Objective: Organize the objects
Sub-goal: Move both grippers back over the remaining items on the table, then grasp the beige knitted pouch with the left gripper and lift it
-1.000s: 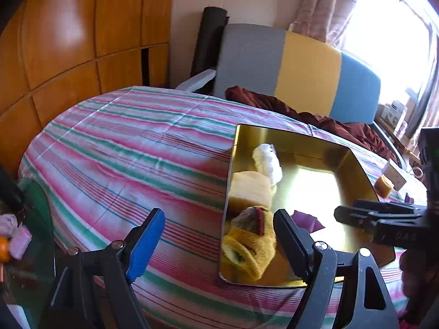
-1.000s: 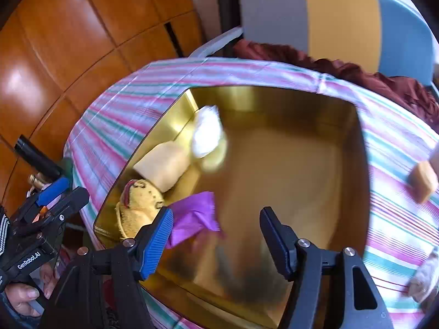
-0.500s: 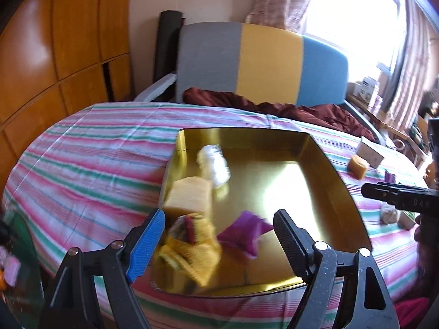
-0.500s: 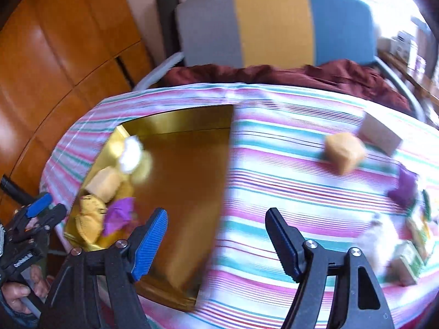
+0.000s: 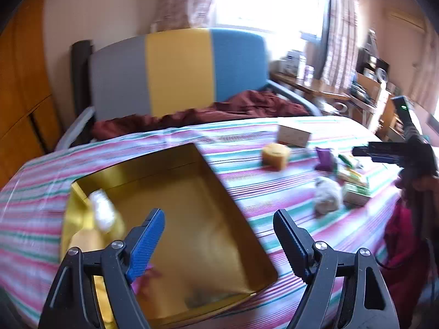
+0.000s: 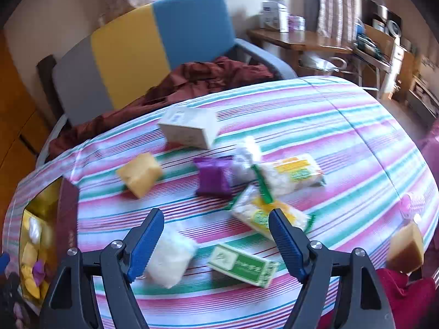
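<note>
**Both grippers swing away from the gold tray toward the loose items**

A second ago the right gripper hung over the gold tray, with a purple packet lying in the tray by its blue finger. Now the right gripper faces the scattered items on the striped tabletop, and the gold tray sits at the far left edge of its view. Its fingers have just been opening; they stand released, with nothing between them. This suggests one drop-off is done and the next pick is being chosen.

The left gripper has also turned to the right. It hangs over the near part of the tray, fingers released and empty, with the same gap as before.

Inside the tray, all against its left wall: a white fluffy item, a pale yellow block beside it, a yellow knitted item and the purple packet. The rest of the tray floor is bare.

Right of the tray, still to be sorted: a yellow sponge block, a white box, a second purple packet, two clear snack bags, a green and white box and a white soft bundle. The bundle and the green box lie nearest the right gripper, well apart from the tray.
</note>
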The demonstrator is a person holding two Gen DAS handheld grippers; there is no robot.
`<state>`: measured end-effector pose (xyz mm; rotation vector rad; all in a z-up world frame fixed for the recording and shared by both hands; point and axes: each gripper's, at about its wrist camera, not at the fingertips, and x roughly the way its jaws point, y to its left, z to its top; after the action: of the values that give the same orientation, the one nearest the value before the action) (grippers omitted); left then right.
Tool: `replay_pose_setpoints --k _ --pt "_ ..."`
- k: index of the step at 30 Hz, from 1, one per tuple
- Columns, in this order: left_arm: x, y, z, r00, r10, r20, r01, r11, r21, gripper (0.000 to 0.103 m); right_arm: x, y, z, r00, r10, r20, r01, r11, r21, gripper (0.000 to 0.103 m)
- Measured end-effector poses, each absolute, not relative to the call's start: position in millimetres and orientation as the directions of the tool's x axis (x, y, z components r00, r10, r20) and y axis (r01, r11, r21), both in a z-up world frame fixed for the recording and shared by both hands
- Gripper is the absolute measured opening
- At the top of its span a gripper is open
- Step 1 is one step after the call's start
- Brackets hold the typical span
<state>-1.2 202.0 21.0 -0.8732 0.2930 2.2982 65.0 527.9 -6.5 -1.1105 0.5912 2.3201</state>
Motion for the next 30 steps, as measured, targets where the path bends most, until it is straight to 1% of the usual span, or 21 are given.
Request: replay_pose_setpoints --k 2,4,6,8,11,16,22,26,27,28,29,30 --pt "5 227 21 -0.535 0.523 -0.664 -0.688 -0.725 -0.016 0.082 77 550 -18 -0.530 0.264 -0.806 -0.668 -0.715 0.205 0.080" --pt "11 252 19 -0.507 0.541 -0.672 -0.726 -0.688 -0.006 0.082 91 571 -34 -0.548 0.197 -0.813 -0.713 -0.619 0.330 0.080" --pt "15 278 14 -0.471 0.549 -0.690 -0.757 -0.654 -0.004 0.082 101 583 -38 -0.555 0.195 -0.809 -0.741 -0.558 0.374 0.080" --pt "17 305 5 -0.426 0.561 -0.710 -0.787 -0.617 -0.015 0.082 106 587 -38 -0.572 0.193 -0.797 -0.742 -0.536 0.402 0.080" --pt "19 341 -8 -0.360 0.557 -0.748 -0.815 -0.578 -0.038 0.080 99 585 -42 -0.565 0.160 -0.809 -0.736 -0.542 0.407 0.080" --pt "17 386 -35 -0.309 0.529 -0.790 -0.839 -0.543 -0.036 0.080 93 580 -46 -0.561 0.139 -0.816 -0.717 -0.575 0.395 0.080" --pt "6 418 -56 -0.243 0.513 -0.823 -0.852 -0.519 -0.072 0.080 94 583 -49 -0.560 0.131 -0.818 -0.718 -0.569 0.400 0.080" --pt "-4 438 -75 -0.233 0.470 -0.851 -0.851 -0.522 -0.055 0.080 93 583 -49 -0.558 0.128 -0.819 -0.717 -0.571 0.399 0.080" --pt "-7 442 -81 -0.218 0.461 -0.860 -0.848 -0.526 -0.067 0.078 93 583 -49 -0.557 0.128 -0.821 -0.717 -0.572 0.397 0.080" --pt "-10 443 -85 -0.194 0.466 -0.863 -0.844 -0.527 -0.095 0.071 92 583 -50 -0.556 0.126 -0.822 -0.717 -0.573 0.397 0.080" --pt "-11 442 -88 -0.160 0.483 -0.861 -0.840 -0.525 -0.138 0.060 92 583 -50 -0.555 0.123 -0.823 -0.717 -0.573 0.398 0.080" --pt "-10 439 -87 -0.149 0.506 -0.849 -0.836 -0.524 -0.166 0.055 92 584 -51 -0.554 0.121 -0.824 -0.718 -0.571 0.399 0.080"
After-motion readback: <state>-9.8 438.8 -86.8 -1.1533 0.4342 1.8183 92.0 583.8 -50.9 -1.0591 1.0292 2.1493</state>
